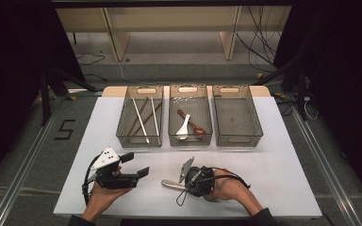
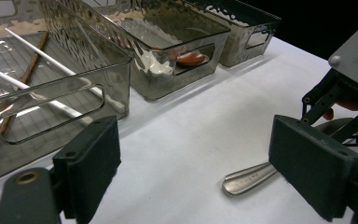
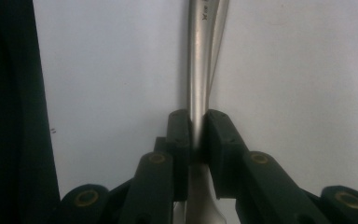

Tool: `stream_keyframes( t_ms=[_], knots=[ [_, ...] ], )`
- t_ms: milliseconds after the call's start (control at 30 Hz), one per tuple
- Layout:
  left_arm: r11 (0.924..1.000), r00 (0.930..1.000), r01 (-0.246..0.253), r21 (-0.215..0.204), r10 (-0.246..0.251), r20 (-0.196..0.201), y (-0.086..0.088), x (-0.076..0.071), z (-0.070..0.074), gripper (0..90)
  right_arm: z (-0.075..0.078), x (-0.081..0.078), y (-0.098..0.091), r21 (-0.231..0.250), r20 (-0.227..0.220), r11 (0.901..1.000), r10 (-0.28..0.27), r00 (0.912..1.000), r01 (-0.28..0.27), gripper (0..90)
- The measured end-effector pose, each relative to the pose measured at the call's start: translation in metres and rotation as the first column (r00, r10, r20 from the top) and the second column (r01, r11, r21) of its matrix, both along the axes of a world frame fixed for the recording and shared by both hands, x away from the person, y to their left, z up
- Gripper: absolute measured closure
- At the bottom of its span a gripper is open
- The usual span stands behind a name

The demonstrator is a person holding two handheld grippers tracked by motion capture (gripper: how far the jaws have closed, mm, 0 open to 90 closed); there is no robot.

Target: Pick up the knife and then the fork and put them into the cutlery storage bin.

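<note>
Metal utensil (image 1: 172,184) lies on the white surface (image 1: 273,155) near the person's edge, its handle end pointing left, pinched along the shaft by the right gripper; whether it is a spoon or a fork I cannot tell, since the head is hidden.

At the left, the left gripper (image 1: 134,164) is held just above the surface with its jaws spread wide and nothing between them, aimed toward the bins. Its own view shows the handle tip (image 2: 247,179) resting on the surface. Next along, the right gripper (image 3: 195,137) has its pads closed narrowly on the thin stem.

Behind stand three clear bins: the left bin (image 1: 140,141) holds chopsticks (image 1: 141,120), the middle bin (image 1: 190,140) a white spoon (image 1: 184,128) and a reddish one, the right bin (image 1: 238,140) nothing.

The risk, as I judge it: the smooth stem may pivot or slip in so small a pinch when lifted, swinging down or dropping short of a bin.
</note>
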State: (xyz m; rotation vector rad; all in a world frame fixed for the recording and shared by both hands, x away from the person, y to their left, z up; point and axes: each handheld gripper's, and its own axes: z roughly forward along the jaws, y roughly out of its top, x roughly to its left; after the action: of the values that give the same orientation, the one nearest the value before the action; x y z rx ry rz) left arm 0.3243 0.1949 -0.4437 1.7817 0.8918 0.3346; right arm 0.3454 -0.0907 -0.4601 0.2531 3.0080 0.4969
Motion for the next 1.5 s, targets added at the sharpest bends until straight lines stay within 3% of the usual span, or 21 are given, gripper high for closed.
stream_keyframes(
  t_ms=[300,733,1100,1500],
  knots=[
    [1.0000,1.0000,-0.001,0.000,0.001,0.000,0.000,0.000,0.000,16.1,0.004,0.000,-0.001,-0.002,-0.012,0.9999,-0.015,0.9998,0.015,80.4],
    [1.0000,1.0000,-0.005,0.001,0.005,0.004,0.001,0.000,0.000,16.1,0.014,0.003,-0.007,0.042,-0.013,0.9974,-0.059,0.9982,0.060,80.5],
    [0.9999,0.9999,-0.012,-0.011,0.012,0.007,0.002,0.000,0.000,16.1,0.030,0.016,-0.025,0.110,0.022,0.9829,-0.151,0.9883,0.148,80.5],
    [0.9998,0.9998,-0.016,-0.015,0.016,0.012,0.004,0.001,0.000,16.1,0.041,0.025,-0.036,0.149,0.022,0.9629,-0.231,0.9727,0.225,80.5]
  ],
)
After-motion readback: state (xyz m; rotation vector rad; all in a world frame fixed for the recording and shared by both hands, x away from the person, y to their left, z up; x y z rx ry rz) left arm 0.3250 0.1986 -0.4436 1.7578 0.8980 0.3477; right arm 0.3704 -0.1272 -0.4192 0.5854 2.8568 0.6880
